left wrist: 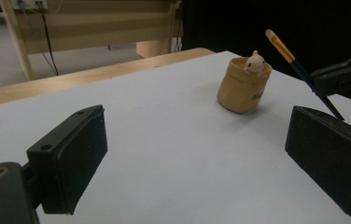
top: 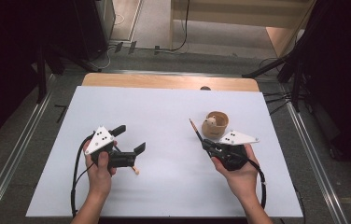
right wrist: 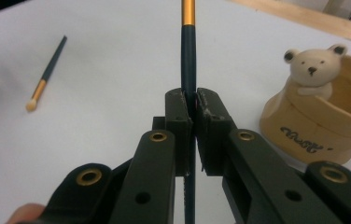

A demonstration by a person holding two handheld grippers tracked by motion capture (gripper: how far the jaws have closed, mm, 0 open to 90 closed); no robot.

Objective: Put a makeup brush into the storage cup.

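Observation:
My right gripper (top: 207,143) is shut on a dark-handled brush (top: 195,129) with an orange ferrule, which points up and away from the jaws. In the right gripper view the jaws of that gripper (right wrist: 190,100) pinch the brush (right wrist: 188,56) at mid handle. A tan cup (top: 215,124) with a small bear on its rim stands just beyond that hand. My left gripper (top: 129,139) is open at the left with nothing between its jaws. A second brush (top: 136,169) lies on the sheet beside the left hand; the same brush (right wrist: 47,74) lies flat in the right gripper view.
A white sheet (top: 173,186) covers the table, and a wooden strip (top: 164,81) shows along its far edge. Dark stands and cables flank the table on the floor. From the left gripper (left wrist: 197,163), the cup (left wrist: 243,86) stands ahead to the right.

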